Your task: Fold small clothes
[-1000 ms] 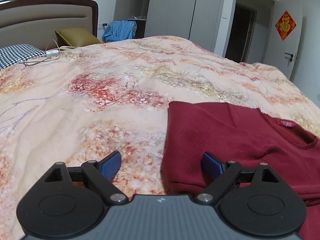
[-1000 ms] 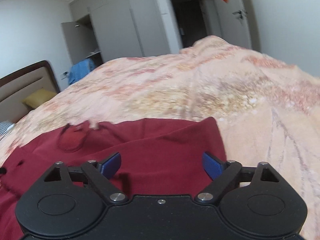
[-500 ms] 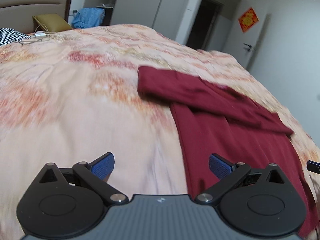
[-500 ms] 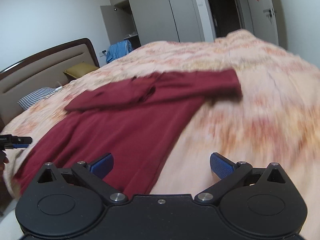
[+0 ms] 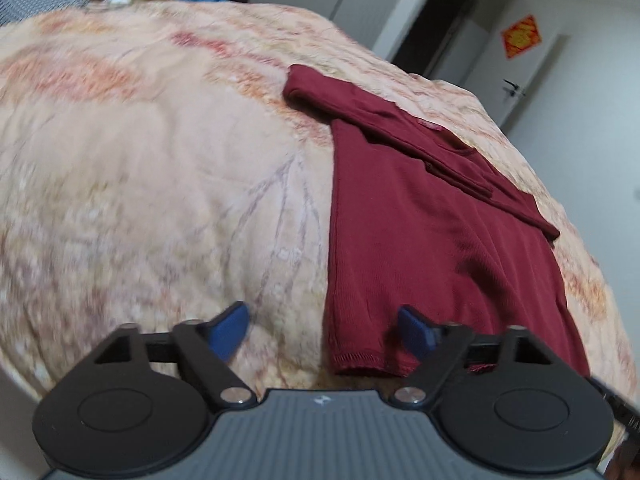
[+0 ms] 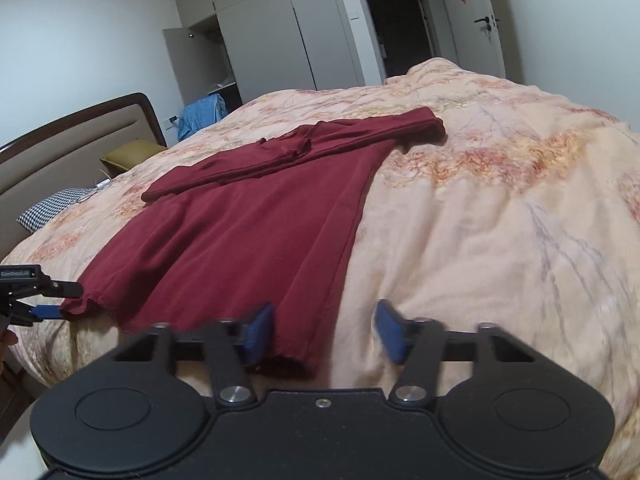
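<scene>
Now both grippers have just been closing at the near hem: the left gripper [image 5: 322, 330] and the right gripper [image 6: 322, 330] each stand apart, straddling a hem corner without pinching yet. Since a second ago they drew back from the collar end. The dark red ribbed top [image 6: 248, 220] lies flat on the soft flowered quilt [image 6: 500, 208], sleeves folded across, ready for lifting.

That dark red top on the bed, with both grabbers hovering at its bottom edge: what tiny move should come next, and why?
Probably pinch the hem. The sleeves of the red top already lie folded across it. The left gripper and right gripper, jaws just narrowing but not yet pressing cloth, each straddle a bottom corner, so closing on both would let them lift the hem upward.
</scene>
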The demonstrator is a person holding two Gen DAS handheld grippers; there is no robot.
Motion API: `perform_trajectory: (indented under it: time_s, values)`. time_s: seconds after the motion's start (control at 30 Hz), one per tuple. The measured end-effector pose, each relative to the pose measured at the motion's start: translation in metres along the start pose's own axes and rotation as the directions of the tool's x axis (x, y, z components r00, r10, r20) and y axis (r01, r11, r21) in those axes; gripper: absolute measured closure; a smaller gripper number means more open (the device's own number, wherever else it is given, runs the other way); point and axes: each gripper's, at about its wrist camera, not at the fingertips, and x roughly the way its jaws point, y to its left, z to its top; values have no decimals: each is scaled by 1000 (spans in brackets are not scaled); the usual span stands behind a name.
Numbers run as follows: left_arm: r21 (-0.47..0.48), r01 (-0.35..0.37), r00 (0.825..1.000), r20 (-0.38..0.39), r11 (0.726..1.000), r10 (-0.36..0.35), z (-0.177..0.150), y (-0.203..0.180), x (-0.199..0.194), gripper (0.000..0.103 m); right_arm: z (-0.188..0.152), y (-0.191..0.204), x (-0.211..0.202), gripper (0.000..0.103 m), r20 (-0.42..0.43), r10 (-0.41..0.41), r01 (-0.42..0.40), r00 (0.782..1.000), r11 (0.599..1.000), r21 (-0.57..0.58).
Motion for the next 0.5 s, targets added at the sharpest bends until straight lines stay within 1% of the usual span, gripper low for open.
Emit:
perform_trajectory:
  time_s: [0.03,0.07,0.1,0.13,0.17,0.2,0.27,0.33,0.43,0.5]
  values:
    - [-15,-4,1000,-5,1000,4,-1,-1,0,30,0,1,1,73,-15,4,-4,1000,1000,-2]
    - [-26,7,1000,-9,1000,-7,-1,-1,0,37,1,2,0,88,-22,20,-20,1000,1000,-8]
    - [-37,22,1000,-15,999,-23,-1,-2,0,52,3,0,-1,95,-21,36,-36,999,999,2]
    - [-46,26,999,-21,999,-27,-1,-3,-1,62,5,-3,-4,95,-17,49,-48,999,999,22]
    - [-51,12,1000,-23,999,-14,-1,-6,-2,78,9,-6,-7,96,-10,54,-54,998,998,34]
    - [-56,5,1000,-22,998,-6,-1,-7,-4,90,12,-9,-11,97,3,51,-51,999,998,32]
    - [-74,8,1000,-3,997,-8,-1,-8,-10,97,21,-14,-25,97,42,43,-43,998,999,10]
    - [-66,7,1000,29,998,-5,-2,-13,-21,98,30,-20,-42,97,88,35,-34,995,999,-11]
    - [-19,-27,995,94,999,29,-4,-26,-45,99,45,-32,-68,98,135,27,-24,990,999,-26]
    - [0,-9,992,129,1000,9,-8,-33,-65,99,49,-36,-83,98,153,22,-15,988,999,-48]
